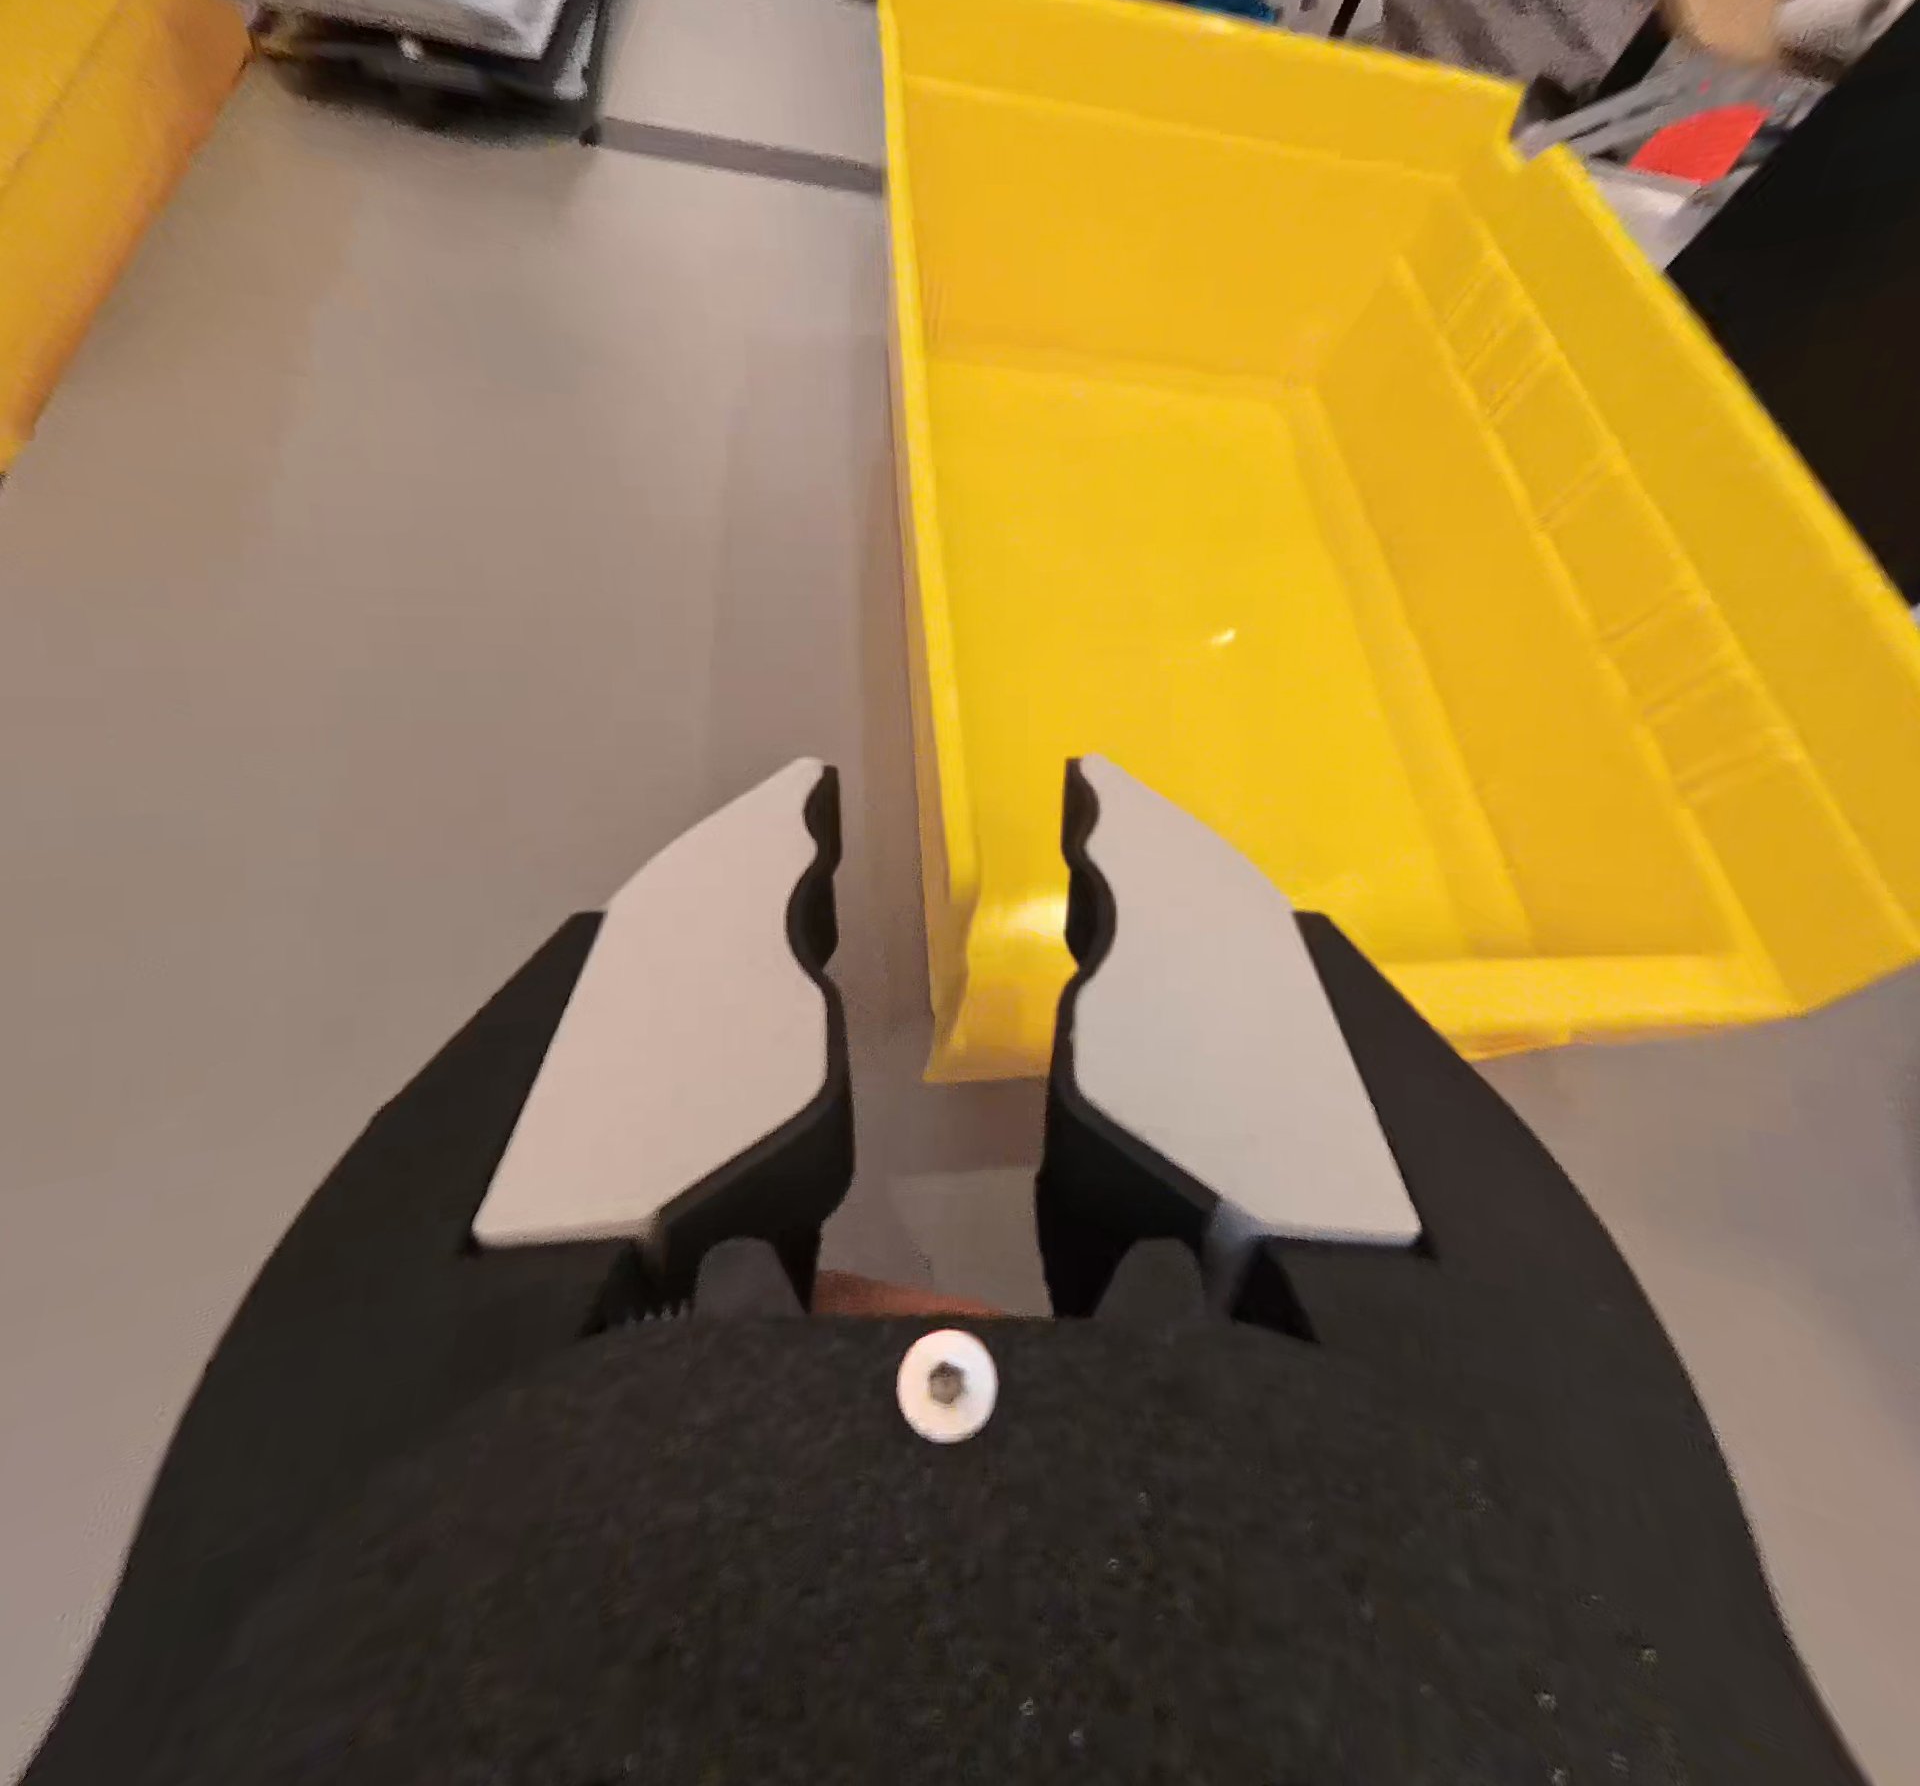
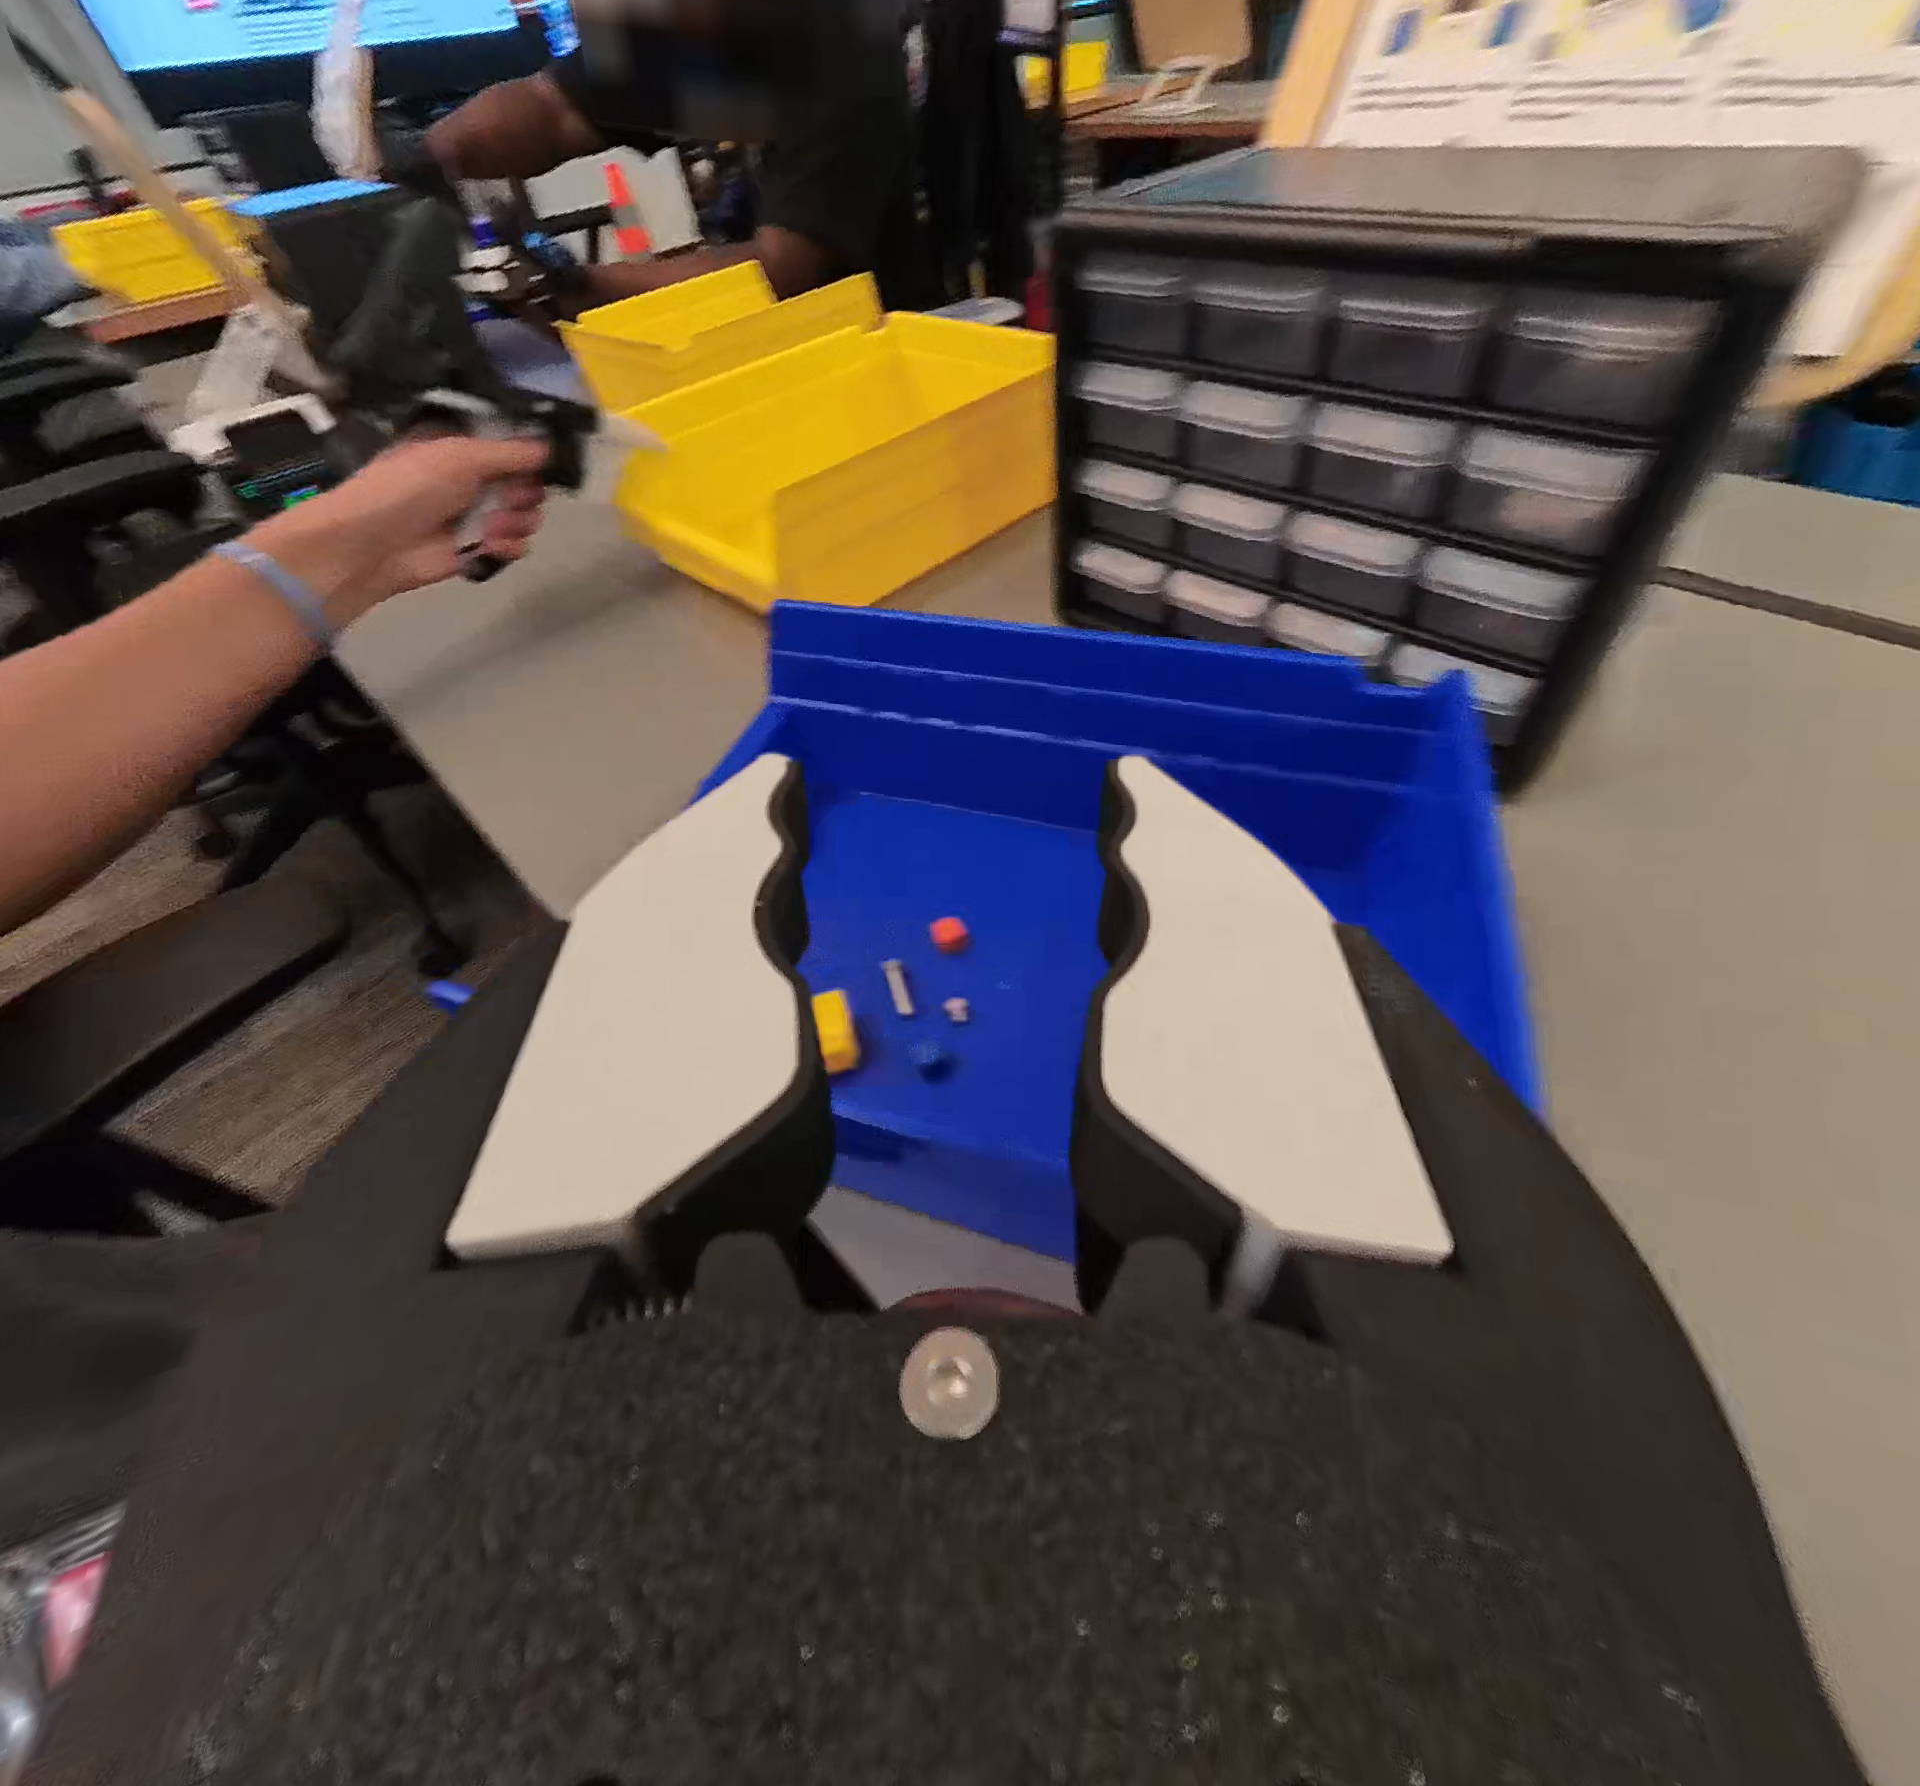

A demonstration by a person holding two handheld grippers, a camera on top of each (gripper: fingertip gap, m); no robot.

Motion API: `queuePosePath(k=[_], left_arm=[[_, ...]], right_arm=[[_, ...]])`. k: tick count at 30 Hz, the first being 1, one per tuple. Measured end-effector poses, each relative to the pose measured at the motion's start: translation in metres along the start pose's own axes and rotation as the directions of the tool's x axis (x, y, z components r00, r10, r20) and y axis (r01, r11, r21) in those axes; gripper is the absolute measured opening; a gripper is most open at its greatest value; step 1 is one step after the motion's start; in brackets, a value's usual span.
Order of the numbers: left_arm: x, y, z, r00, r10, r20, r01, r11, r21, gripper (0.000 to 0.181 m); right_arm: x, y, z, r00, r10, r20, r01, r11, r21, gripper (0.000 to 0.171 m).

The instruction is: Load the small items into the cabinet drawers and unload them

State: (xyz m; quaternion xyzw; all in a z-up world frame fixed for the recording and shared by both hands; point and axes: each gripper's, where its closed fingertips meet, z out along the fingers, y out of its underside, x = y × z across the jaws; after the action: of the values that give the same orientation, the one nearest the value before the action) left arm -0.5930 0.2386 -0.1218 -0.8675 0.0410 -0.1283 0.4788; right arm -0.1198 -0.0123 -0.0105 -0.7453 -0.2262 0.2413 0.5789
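Small items (image 2: pixel 902 1004) lie on floor of blue bin (image 2: pixel 1455 905), lower centre of right wrist frame: yellow block, red cube, grey bolt, tiny screw, blue piece. Bolt's long axis runs roughly up-down in frame. Right gripper (image 2: pixel 948 780) hovers above bin, jaws apart, empty; items directly ahead and below between fingers. Drawer cabinet (image 2: pixel 1351 448) upper right, beyond bin. Left gripper (image 1: pixel 948 775) jaws apart, empty, over near corner of empty yellow bin (image 1: pixel 1714 448). Right gripper nearer items.
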Motion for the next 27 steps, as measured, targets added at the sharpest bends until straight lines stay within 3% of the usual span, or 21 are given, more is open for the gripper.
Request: queuePosePath(k=[1,2,3,8,13,16,22,27], left_arm=[[-0.001,0.002,0.007,1.0,-0.003,0.003,0.003,1.0,-0.031,0.036],[-0.002,0.003,0.01,1.0,0.001,0.013,0.0,0.999,-0.042,0.014],[-0.003,0.003,0.01,1.0,0.007,0.029,-0.006,0.999,-0.035,0.004],[0.008,0.008,-0.022,0.991,0.041,0.13,-0.04,0.999,-0.011,0.003],[0.02,0.009,-0.088,0.973,-0.063,0.222,0.042,0.994,0.097,0.003],[0.026,-0.001,-0.128,0.964,-0.055,0.261,0.012,0.987,0.163,0.003],[0.034,-0.03,-0.192,0.932,-0.109,0.344,-0.011,0.945,0.327,0.004],[0.087,-0.069,-0.223,0.953,-0.083,0.291,-0.045,0.911,0.409,0.004]], right_arm=[[-0.013,0.001,0.007,0.999,0.001,0.033,-0.001,1.0,-0.009,0.053],[-0.024,0.003,0.013,0.998,0.002,0.063,-0.001,1.0,-0.018,0.053],[-0.034,0.004,0.019,0.996,0.008,0.087,-0.006,1.0,-0.028,0.052],[-0.096,0.013,0.053,0.975,0.081,0.208,-0.063,0.994,-0.094,0.048],[-0.151,0.012,0.106,0.985,-0.048,0.167,0.072,0.987,-0.144,0.061],[-0.173,0.008,0.143,0.992,-0.06,0.116,0.079,0.982,-0.172,0.062],[-0.19,-0.002,0.197,0.999,-0.025,-0.021,0.02,0.982,-0.189,0.056],[-0.181,-0.046,0.206,0.997,0.059,-0.055,-0.061,0.998,-0.034,0.055]])
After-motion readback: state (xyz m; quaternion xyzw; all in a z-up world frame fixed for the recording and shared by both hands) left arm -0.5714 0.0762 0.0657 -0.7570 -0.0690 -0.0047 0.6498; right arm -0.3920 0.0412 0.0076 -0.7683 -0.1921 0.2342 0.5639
